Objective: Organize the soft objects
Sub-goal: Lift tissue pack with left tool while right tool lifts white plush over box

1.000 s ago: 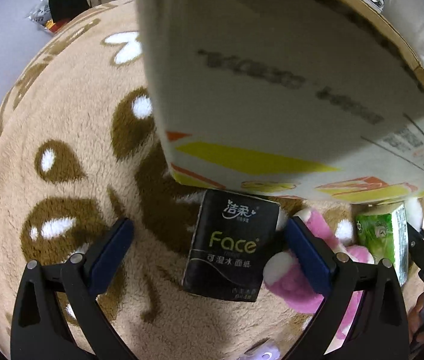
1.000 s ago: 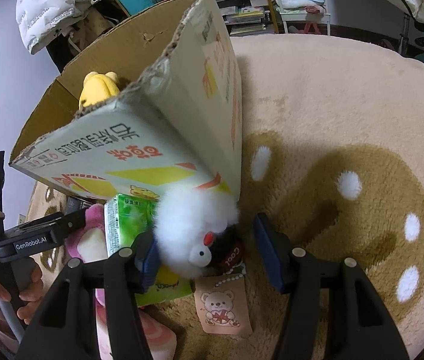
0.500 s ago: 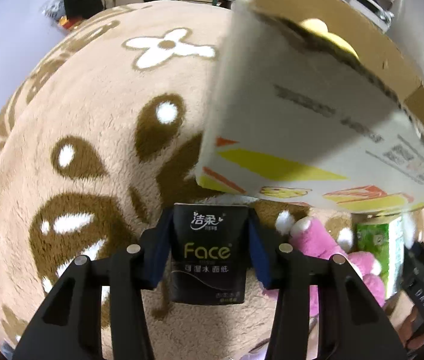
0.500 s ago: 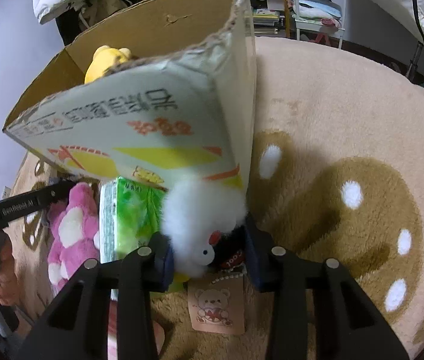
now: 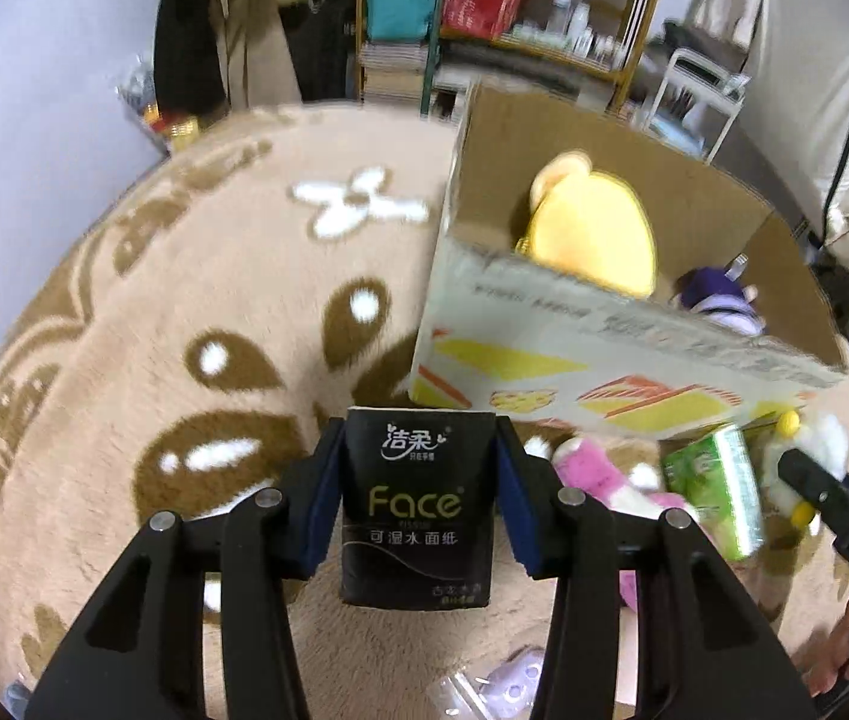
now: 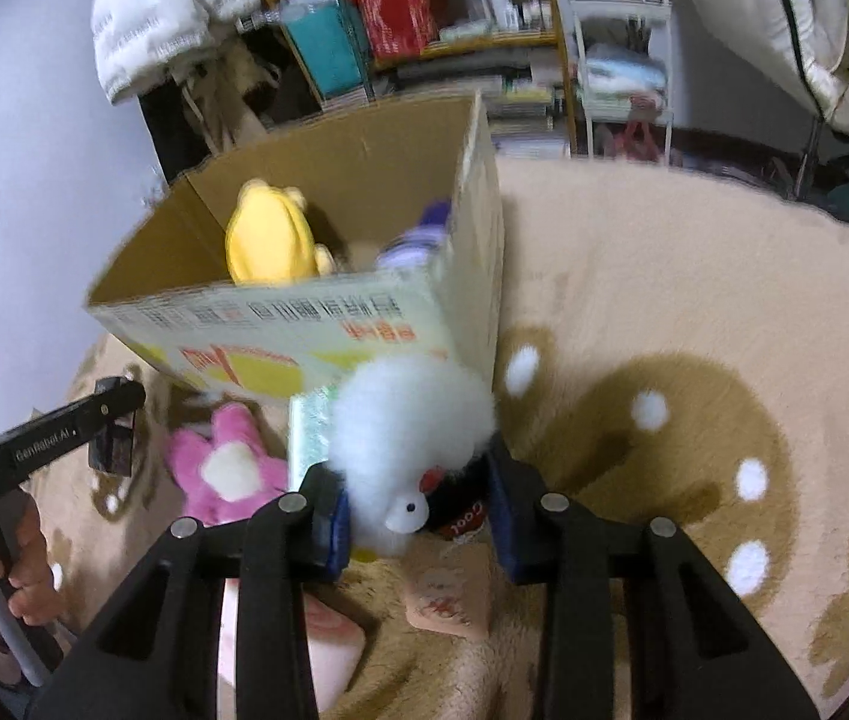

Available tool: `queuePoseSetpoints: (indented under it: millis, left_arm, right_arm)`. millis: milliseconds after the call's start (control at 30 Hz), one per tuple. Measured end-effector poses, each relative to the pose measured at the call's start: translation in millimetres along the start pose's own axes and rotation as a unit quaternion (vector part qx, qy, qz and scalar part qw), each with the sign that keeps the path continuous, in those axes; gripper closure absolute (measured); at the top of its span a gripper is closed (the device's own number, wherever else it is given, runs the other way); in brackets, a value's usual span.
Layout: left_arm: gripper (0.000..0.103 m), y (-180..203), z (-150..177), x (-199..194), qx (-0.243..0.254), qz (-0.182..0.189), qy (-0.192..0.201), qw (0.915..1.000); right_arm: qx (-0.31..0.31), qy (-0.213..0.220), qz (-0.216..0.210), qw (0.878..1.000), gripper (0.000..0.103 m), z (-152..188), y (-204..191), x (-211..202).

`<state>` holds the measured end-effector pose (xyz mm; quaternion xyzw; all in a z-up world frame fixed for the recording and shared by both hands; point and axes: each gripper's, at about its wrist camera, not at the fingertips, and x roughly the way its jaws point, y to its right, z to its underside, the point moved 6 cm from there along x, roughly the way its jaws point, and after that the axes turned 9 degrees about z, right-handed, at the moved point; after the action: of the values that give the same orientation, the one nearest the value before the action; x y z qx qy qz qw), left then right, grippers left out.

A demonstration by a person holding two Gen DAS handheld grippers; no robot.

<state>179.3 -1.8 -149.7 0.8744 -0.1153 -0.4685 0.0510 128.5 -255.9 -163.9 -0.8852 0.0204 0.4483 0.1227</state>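
My left gripper [image 5: 418,510] is shut on a black tissue pack [image 5: 418,504] marked "Face", lifted off the rug in front of the open cardboard box [image 5: 604,354]. My right gripper [image 6: 418,516] is shut on a fluffy white plush toy [image 6: 406,426] with a black part and a hanging tag, raised near the box's front right corner [image 6: 472,324]. Inside the box lie a yellow plush [image 5: 592,228] and a purple one [image 5: 718,294]. A pink plush [image 6: 226,468] and a green tissue pack [image 5: 718,492] lie on the rug before the box.
A beige rug [image 6: 694,330] with brown and white patterns covers the floor. Shelves [image 6: 424,12] with bags and clutter stand behind the box. A hand [image 6: 16,564] holds the left gripper's handle at the right wrist view's left edge. Small packets [image 5: 508,684] lie near me.
Both grippers closed on their objects: the left on the black tissue pack, the right on the white plush. Both then rose, so the box's inside came into view.
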Motion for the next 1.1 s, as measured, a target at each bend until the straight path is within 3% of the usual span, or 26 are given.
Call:
queuePoseSetpoints:
  millis: [233,500,633,767,1100]
  left_arm:
    - [0.058,20,-13,-61,0.029,0.010,0.103,0.9942]
    - [0.058,39,-21,-105,0.075,-0.007,0.175,0.9817]
    - [0.058,52,-22,-121,0.102,-0.004,0.197,0.9750]
    - [0.058,63,-32,-120,0.106,0.023,0.194,0.9750]
    - [0.058,82,-70,-101,0.129,0.020,0.201,0.9709]
  right_arm:
    - [-0.003,0.089,-0.018,0.996,0.064,-17,-5,-54]
    - [-0.016,0.182,-0.016,0.983,0.064,-35,-20,-103]
    - [-0.022,0.206,-0.022,0.978,0.064,-41,-28,-115]
    - [-0.020,0.219,-0.039,0.975,0.064,-51,-33,-118]
    - [-0.022,0.237,-0.064,0.969,0.064,-77,-45,-97]
